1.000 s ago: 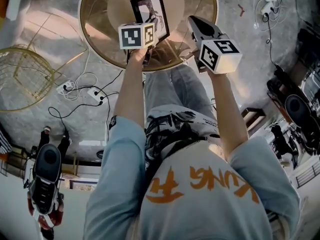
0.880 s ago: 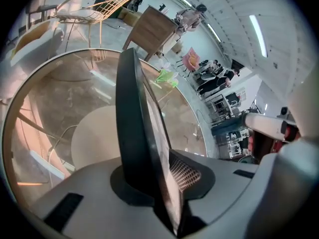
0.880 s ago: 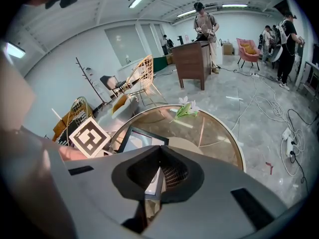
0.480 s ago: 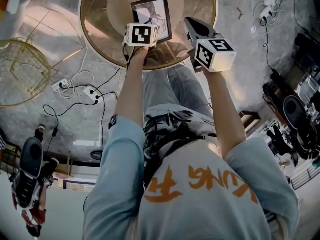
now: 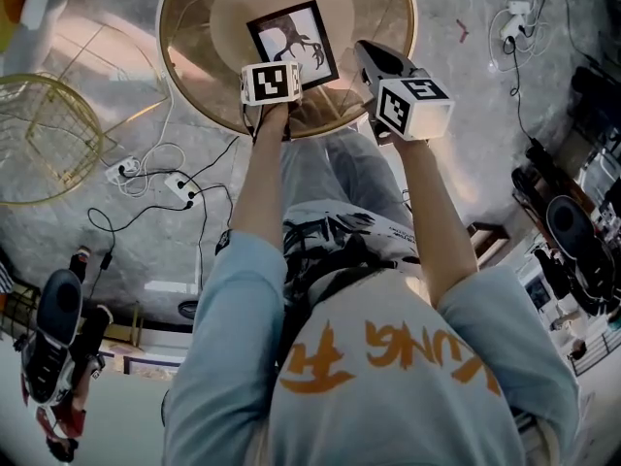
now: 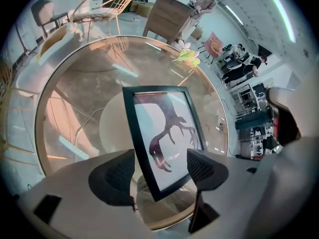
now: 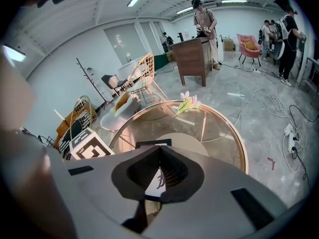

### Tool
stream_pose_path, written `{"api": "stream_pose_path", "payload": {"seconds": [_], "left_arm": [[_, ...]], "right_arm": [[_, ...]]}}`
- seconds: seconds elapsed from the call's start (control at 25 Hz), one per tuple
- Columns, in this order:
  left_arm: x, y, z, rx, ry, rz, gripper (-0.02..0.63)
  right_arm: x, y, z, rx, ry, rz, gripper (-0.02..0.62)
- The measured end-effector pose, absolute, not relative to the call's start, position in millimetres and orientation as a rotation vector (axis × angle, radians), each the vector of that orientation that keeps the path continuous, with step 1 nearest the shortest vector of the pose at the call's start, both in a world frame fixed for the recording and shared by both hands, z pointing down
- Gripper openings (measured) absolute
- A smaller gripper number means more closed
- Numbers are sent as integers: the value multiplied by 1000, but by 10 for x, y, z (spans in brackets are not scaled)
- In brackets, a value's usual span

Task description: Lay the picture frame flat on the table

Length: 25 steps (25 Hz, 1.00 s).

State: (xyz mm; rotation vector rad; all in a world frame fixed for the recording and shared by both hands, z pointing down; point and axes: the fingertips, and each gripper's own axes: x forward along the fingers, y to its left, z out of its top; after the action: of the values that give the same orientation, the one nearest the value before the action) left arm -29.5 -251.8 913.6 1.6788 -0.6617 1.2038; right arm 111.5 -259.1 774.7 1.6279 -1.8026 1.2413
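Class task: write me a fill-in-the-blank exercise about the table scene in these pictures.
The black rectangular picture frame lies on a round gold-rimmed table topped with ___.
The picture shows a dark animal with branching ___.
The right gripper has its jaws ___.
Missing words: glass; antlers; shut.

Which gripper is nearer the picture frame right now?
Left. The left gripper, jaws opening, straddles a corner of the picture frame; the right gripper, shut, sits off to its right.
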Motion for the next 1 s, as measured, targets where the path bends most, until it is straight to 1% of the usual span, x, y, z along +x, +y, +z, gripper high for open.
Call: {"api": "stream_pose_path", "payload": {"seconds": [0.16, 0.32, 0.36, 0.44, 0.6, 0.68, 0.76, 1.0], "left_arm": [[-312, -2526, 8932, 1627, -718, 1118, 333], [-389, -2632, 8515, 1609, -805, 984, 320], [-397, -2702, 8387, 1616, -827, 941, 295], [-411, -2829, 8077, 1625, -875, 840, 214], [-391, -3089, 7324, 1670, -977, 625, 128], [-364, -3184, 6998, 1729, -1011, 574, 76], [-323, -3312, 6715, 1823, -1022, 556, 38], [-452, -3679, 5886, 2015, -1061, 383, 21]], "right_arm": [[1175, -2574, 7567, 1663, -1810, 1235, -2], [1151, -2533, 7304, 1676, -1824, 1234, -2], [1145, -2547, 7241, 1684, -1828, 1228, -2], [1168, -2546, 7109, 1723, -1823, 1232, -2], [1203, -2565, 6838, 1808, -1830, 1236, -2], [1182, -2603, 6692, 1818, -1857, 1219, -2], [1177, -2706, 6531, 1825, -1892, 1184, -2], [1084, -3122, 5934, 1857, -2018, 1032, -2]]}}
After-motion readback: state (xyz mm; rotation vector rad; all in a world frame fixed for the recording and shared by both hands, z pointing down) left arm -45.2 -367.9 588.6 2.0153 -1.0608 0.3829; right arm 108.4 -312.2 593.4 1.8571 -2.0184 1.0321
